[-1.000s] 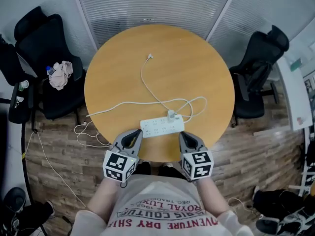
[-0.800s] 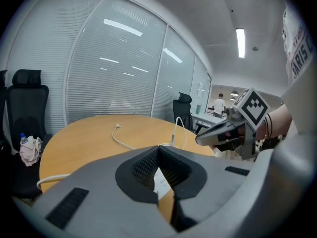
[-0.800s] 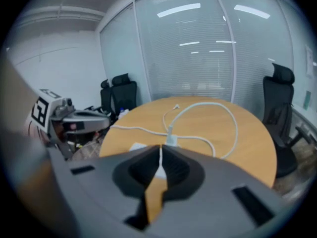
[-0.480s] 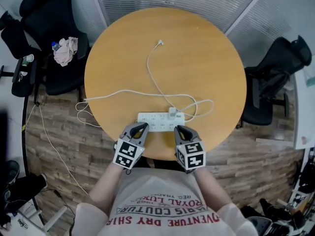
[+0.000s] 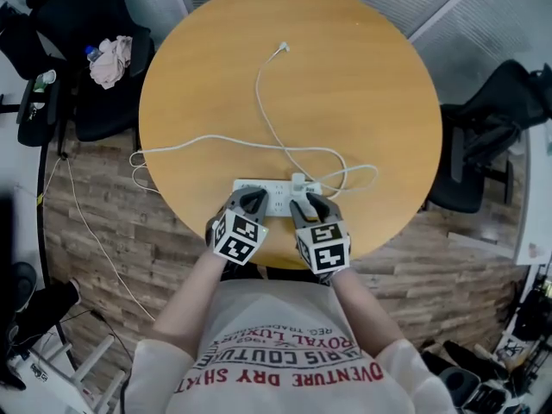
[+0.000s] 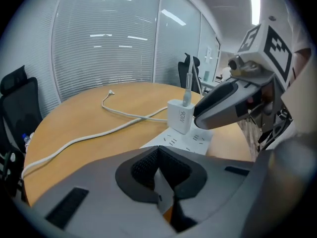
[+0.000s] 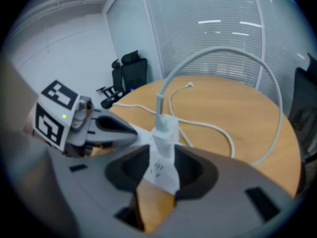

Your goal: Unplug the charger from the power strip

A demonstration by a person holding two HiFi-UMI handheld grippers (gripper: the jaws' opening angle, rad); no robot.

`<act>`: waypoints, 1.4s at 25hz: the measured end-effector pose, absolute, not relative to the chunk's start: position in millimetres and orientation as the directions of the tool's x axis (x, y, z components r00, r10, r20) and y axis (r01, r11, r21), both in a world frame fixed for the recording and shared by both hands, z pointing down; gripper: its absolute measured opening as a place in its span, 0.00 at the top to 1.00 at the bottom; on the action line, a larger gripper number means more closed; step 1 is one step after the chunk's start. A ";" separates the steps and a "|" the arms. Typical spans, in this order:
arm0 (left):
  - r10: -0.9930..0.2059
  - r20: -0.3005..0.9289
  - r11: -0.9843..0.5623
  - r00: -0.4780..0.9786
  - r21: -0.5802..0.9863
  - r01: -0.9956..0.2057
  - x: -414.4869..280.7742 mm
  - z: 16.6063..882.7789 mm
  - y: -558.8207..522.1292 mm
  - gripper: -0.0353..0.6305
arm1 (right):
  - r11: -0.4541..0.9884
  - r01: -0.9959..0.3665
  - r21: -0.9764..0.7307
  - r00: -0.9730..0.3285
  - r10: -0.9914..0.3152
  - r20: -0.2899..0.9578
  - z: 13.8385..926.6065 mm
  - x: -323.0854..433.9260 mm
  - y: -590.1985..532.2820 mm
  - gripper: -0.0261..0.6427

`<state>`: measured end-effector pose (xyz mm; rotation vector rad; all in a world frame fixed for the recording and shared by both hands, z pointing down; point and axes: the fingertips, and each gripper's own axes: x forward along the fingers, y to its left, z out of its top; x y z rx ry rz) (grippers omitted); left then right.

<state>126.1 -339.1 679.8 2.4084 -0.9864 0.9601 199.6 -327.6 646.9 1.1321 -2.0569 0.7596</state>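
The white cube-shaped charger (image 6: pixel 180 116) stands upright, plugged into the white rectangular power strip (image 5: pixel 278 198). The strip lies close to the near edge of the round wooden table (image 5: pixel 345 67). In the left gripper view the charger's side face carries grey print reading "90W", turned on its side; nothing else on it is legible. The strip's top has rows of socket slots, and any brand mark there is too small to read. A thin white cable (image 5: pixel 266 115) rises from the charger's top and runs across the table to a small plug at its far end. A second, thicker white cord (image 5: pixel 185 145) leaves the strip and drops over the table's left edge.

The right hand-held gripper (image 7: pixel 163 153) is at the charger. Its jaws are opening, and the charger stands between the two dark pads, which flank it without clamping it. The left hand-held gripper (image 6: pixel 158 155) is clenched with nothing between its jaws. Its tip is over the left part of the power strip, just beside the charger. It seems to rest on the strip, though no view makes the contact clear. Each hand-held gripper bears a cube of black-and-white square markers. The person's white shirt (image 5: pixel 285 360) shows red print, upside down in the head view: "ADVENTURE DRY" and, on another line, "ROYAL LUX".
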 end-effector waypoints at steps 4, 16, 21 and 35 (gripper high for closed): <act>-0.450 0.728 -0.687 0.518 0.089 -0.721 122.9 684.2 -338.2 0.90 | 0.432 -0.885 -0.173 -0.389 -0.485 0.783 655.1 190.8 -335.9 0.69; -0.410 0.729 -0.677 0.548 0.160 -0.718 124.0 684.8 -339.2 0.90 | 0.253 -0.962 -0.101 -0.215 -0.473 0.855 681.8 192.5 -350.7 0.69; -0.400 0.734 -0.674 0.550 0.171 -0.719 123.9 685.2 -340.9 0.90 | 0.275 -0.958 -0.084 -0.212 -0.475 0.854 680.9 191.1 -351.2 0.71; -0.423 0.734 -0.679 0.531 0.131 -0.723 125.1 687.7 -340.9 0.90 | 0.263 -0.963 -0.057 -0.198 -0.550 0.812 642.2 188.0 -355.2 0.72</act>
